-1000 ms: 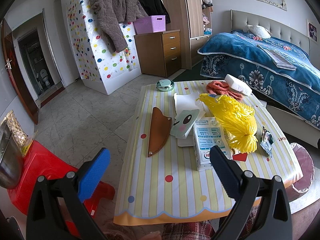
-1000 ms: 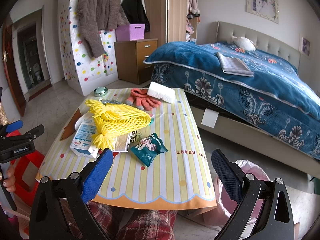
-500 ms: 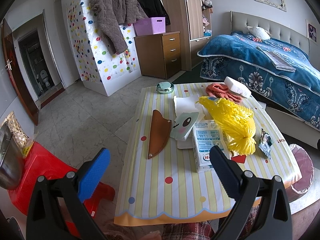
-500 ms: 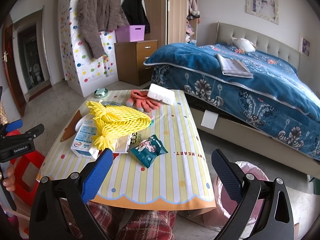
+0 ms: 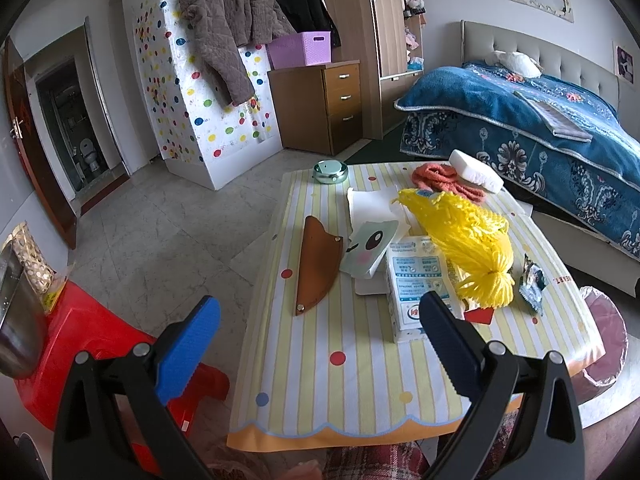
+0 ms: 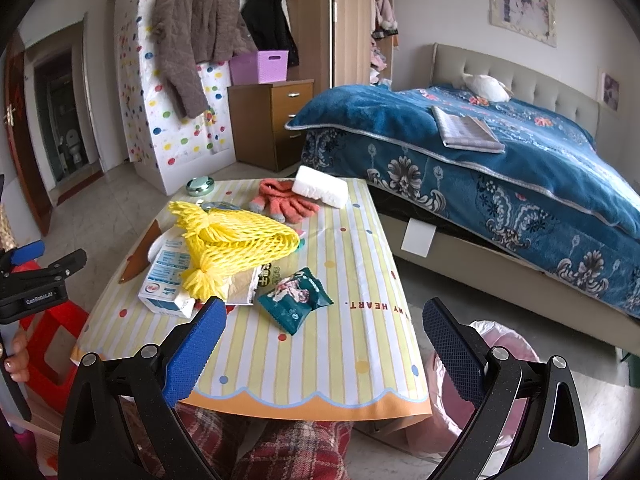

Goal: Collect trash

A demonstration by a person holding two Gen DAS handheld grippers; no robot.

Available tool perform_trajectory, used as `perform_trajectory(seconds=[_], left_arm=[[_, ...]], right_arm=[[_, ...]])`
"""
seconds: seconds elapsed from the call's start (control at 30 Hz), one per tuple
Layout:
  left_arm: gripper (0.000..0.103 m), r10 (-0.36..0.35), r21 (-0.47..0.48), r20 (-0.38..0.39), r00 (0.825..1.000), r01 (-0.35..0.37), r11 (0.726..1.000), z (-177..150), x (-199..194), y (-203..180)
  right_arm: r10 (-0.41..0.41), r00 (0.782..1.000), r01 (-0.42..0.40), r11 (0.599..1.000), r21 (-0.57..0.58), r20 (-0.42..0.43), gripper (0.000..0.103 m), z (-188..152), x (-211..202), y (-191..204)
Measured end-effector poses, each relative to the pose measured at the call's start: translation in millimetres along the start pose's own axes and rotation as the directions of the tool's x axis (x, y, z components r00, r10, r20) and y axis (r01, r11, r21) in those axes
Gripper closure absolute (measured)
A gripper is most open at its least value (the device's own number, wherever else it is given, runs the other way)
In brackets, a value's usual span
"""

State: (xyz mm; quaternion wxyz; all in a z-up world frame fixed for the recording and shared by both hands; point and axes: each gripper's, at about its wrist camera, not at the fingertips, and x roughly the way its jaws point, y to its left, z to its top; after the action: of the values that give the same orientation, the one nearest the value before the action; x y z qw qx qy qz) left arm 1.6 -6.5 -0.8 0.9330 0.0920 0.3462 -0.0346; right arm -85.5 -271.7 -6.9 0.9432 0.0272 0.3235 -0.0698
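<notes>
Trash sits across the striped bench [image 6: 360,344], nothing collected yet! Take the yellow foam net [image 6: 236,240] as the landmark: it lies mid-bench, draped over a white-and-blue tissue pack [image 6: 164,280]. Just right of the net on its near side, a teal snack wrapper [image 6: 296,300] lies flat and alone, with a crumpled foil packet [image 6: 244,286] between the two. Beyond the net, orange gloves [image 6: 280,204] and a white sponge block [image 6: 320,192]; left of it, a brown leather sheath [image 5: 318,268] and a mint-green cartoon card [image 5: 368,248].

Right tool [image 6: 320,344] hovers above the near bench edge, jaws wide apart, nothing between them. Left tool [image 5: 320,344] likewise spread and empty, hanging off the bench's near left corner over the red stool [image 5: 80,344]. A pink-lined bin [image 6: 492,364] waits on the floor, right of the bench and well away from the net.

By my reading this is the approach, before any first pick. The wrapper looks the easiest target: the right tool would need to drop forward, straddle it, and pinch low, since thin film can slide out.

Against half a second ago: the net and wrapper sit a shade lower in the right view, so that tool has crept forward and up slightly; the left view has barely changed. Nothing on the bench has moved.
</notes>
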Motion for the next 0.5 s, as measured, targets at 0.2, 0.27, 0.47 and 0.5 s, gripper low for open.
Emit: perform_trajectory(seconds=[0.2,0.27,0.47,0.5], left_arm=[[0.007,-0.036,-0.016,-0.046,0.998,0.035,0.999,-5.3,20.1,1.4],[0.007,-0.064,-0.020,-0.057,0.996,0.063,0.998,-6.7,26.7,-0.8],[0.007,-0.090,0.031,-0.053,0.995,0.091,0.995,-4.6,36.6,-18.5],[0.007,-0.093,0.027,-0.054,0.994,0.094,0.995,-3.6,39.3,-19.3]], right_arm=[[0.053,0.998,-0.052,0.998,0.028,-0.029,0.005,-10.1,24.7,-10.1],[0.071,0.997,-0.070,0.997,0.031,-0.022,0.005,-12.3,31.4,-12.3],[0.044,0.995,-0.047,0.998,-0.034,-0.087,0.007,-24.1,70.1,-5.1],[0.055,0.995,-0.058,0.998,-0.034,-0.089,0.008,-25.2,76.7,-4.4]])
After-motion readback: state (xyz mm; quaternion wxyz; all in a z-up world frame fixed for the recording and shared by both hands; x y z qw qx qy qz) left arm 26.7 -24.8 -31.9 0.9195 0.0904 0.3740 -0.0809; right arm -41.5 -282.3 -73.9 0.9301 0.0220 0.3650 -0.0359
